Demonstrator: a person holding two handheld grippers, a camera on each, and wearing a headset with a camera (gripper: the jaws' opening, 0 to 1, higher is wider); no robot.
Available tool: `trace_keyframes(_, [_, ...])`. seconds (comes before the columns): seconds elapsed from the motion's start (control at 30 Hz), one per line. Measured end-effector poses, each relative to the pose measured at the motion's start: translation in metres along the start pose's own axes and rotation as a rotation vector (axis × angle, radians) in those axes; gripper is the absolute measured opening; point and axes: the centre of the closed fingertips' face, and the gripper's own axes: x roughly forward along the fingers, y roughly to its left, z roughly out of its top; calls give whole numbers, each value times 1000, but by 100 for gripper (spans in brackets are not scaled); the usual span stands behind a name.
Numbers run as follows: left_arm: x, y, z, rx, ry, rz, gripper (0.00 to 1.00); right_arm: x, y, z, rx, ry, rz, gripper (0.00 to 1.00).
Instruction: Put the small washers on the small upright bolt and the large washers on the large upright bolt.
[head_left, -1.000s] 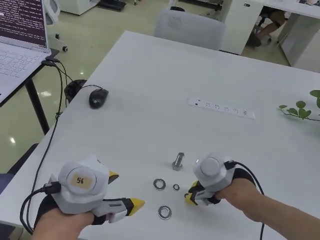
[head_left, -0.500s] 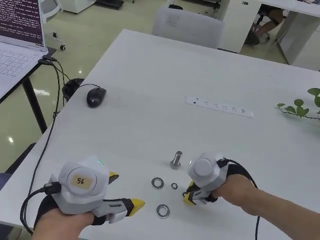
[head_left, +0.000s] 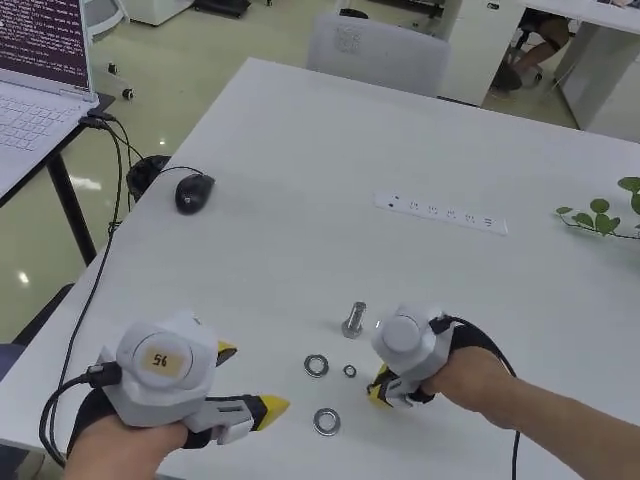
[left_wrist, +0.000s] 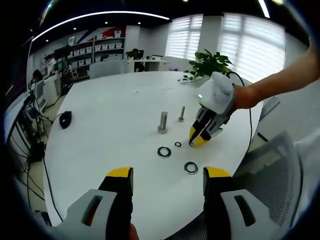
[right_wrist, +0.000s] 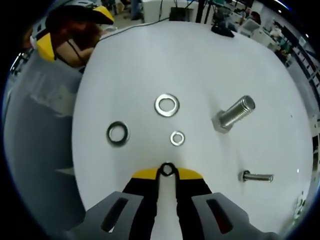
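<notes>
The white matte table (head_left: 300, 180) carries everything. The left gripper (left_wrist: 168, 175) is held low and level by the table's near edge, its yellow-tipped jaws wide apart with nothing between them. The right gripper (right_wrist: 168, 173) tilts down toward the tabletop, jaws pinched almost together on 1 small washer (right_wrist: 168, 164), a thin metal ring. Ahead stand the threaded steel large bolt (right_wrist: 233, 114) and the slimmer small bolt (right_wrist: 256, 176); 2 large washers (right_wrist: 167, 105) and a 2nd small washer (right_wrist: 177, 138) lie flat

Shiny metal large bolt (right_wrist: 233, 113) and large washer (right_wrist: 166, 105); tabletop (head_left: 300, 200) matt, perhaps laminate.
</notes>
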Motion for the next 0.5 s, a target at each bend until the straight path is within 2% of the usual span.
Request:
trace_keyframes(0.3, [0, 2, -1, -1, 2, 3, 56, -4, 2, -3, 66, -47, 2, 13])
trace_keyframes(0.5, [1, 1, -1, -1, 4, -1, 56, -11, -4, -7, 124, -77, -16, 13])
